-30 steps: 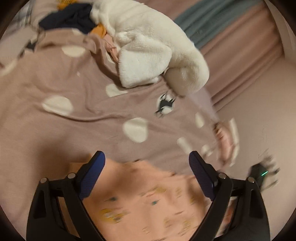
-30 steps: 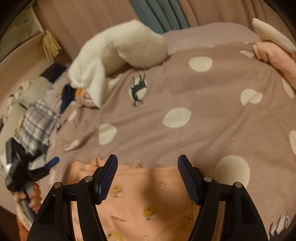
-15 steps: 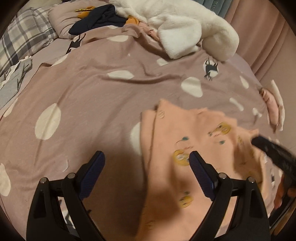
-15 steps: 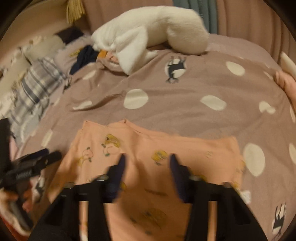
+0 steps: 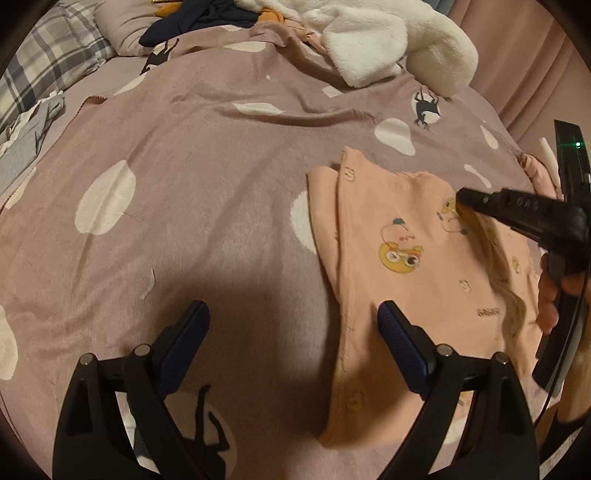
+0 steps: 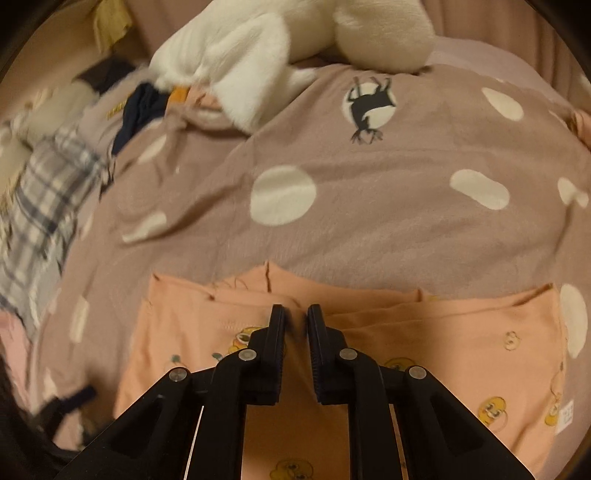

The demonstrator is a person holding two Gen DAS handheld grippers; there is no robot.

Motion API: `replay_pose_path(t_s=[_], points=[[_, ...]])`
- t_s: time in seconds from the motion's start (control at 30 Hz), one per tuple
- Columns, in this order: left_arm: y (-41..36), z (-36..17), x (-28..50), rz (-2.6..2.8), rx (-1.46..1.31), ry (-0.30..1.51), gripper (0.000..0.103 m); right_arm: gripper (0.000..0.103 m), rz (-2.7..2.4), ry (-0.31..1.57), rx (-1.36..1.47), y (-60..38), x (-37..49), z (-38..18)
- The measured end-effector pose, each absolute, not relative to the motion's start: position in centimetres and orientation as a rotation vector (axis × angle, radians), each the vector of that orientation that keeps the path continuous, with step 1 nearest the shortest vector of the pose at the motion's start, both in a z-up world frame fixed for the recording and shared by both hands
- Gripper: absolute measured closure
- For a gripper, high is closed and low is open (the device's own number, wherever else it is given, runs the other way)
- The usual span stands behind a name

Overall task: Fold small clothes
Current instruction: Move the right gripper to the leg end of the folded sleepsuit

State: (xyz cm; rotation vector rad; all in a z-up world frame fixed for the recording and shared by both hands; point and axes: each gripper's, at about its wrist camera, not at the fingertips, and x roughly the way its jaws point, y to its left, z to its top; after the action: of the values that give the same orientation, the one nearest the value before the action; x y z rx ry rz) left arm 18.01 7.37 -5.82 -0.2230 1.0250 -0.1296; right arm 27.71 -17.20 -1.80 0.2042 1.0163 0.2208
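A small peach garment with yellow cartoon prints (image 5: pixel 410 266) lies flat on the mauve spotted blanket (image 5: pixel 207 177). My left gripper (image 5: pixel 291 325) is open and empty above the blanket; its right finger hangs over the garment's left edge. My right gripper (image 6: pixel 295 314) is nearly shut, jaws pressed on a pinch of the peach garment (image 6: pixel 443 343) near its upper edge. In the left wrist view the right gripper (image 5: pixel 461 201) shows at the right, its tip on the garment and a ridge of cloth running back from it.
A white fluffy garment (image 5: pixel 391 40) lies at the blanket's far edge, with dark blue and orange clothes (image 5: pixel 199 18) beside it. A plaid cloth (image 5: pixel 40 66) and a grey garment (image 5: pixel 22 136) lie at the left. Pink curtains (image 5: pixel 528 59) hang at the right.
My right gripper has closed from wide open onto the peach garment. My left gripper has drawn back to the left, away from the garment, and stays open.
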Motion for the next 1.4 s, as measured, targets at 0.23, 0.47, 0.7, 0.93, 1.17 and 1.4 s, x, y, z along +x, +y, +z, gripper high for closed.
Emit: replay_pose_path(t_s=[0.23,0.47,0.7,0.93,1.17,1.4], points=[[6.0,-4.4,15.6,-0.136,-0.198,1.028,0.009,0.054,0.159,0.992,0.192,-21.3,22.6,2.1],[3.8,-4.0,11.9,-0.198,-0.21,1.062,0.002,0.036,0.139,0.963,0.191,-24.5,16.6,3.5],[1.8,-4.0,9.3,-0.281,-0.277,1.128,0.0,0.02,0.164,0.997,0.232,-25.9,12.1,2.6],[0.4,-2.7,7.0,-0.298,-0.254,1.099,0.0,0.015,0.198,1.006,0.459,-28.9,9.1,0.5],[0.4,-2.3,5.8,-0.279,-0.17,1.081,0.0,0.014,0.203,1.027,0.698,-31.1,7.6,-3.0],[0.6,-3.1,5.5,-0.293,-0.183,1.103,0.0,0.014,0.193,1.029,0.805,-31.3,7.9,-5.5]])
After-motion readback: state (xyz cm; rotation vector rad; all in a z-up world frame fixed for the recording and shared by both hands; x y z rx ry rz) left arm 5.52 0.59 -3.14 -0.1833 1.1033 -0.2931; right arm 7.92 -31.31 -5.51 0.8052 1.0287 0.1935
